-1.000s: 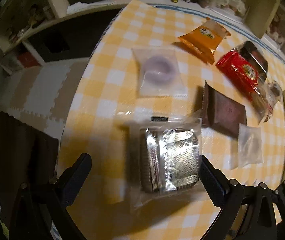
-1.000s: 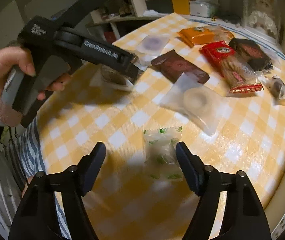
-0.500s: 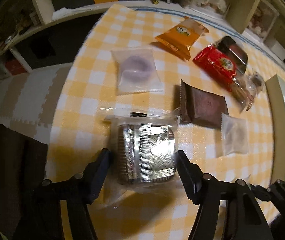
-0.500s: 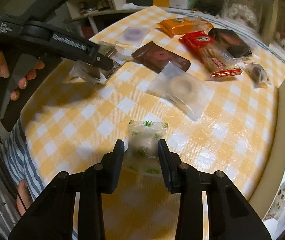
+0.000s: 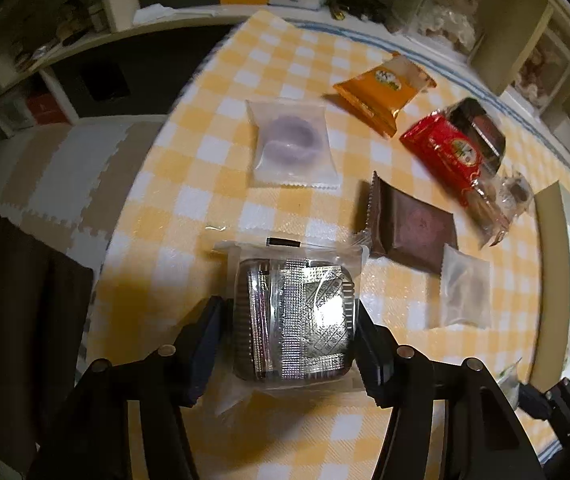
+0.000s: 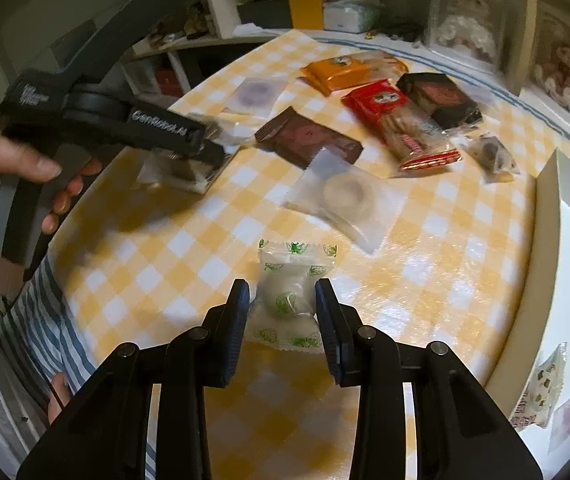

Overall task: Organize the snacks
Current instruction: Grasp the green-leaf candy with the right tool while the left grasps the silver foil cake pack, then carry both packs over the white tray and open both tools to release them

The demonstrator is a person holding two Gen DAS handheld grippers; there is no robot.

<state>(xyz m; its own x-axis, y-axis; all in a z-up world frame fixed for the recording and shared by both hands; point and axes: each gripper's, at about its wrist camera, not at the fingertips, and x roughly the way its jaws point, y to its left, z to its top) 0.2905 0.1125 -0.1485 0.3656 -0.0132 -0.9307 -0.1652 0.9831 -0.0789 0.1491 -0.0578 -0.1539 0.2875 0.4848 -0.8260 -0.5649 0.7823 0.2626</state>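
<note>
A silver foil snack pack in a clear wrapper sits between the fingers of my left gripper. The jaws are closing, and the pads press its two sides. In the right wrist view the left gripper, held by a hand, carries that pack just above the yellow checked tablecloth. My right gripper is shut on a clear candy pack with green print near the table's front edge.
Several more snacks lie farther back: a purple pastry pack, an orange pack, a red pack, a brown pack and a frosted pack. A white tray at the right holds a printed pack. Shelves stand behind.
Both grippers went from wide open to closed. The left closed on the foil pack and lifted it slightly; the right closed on the green-print candy pack.
</note>
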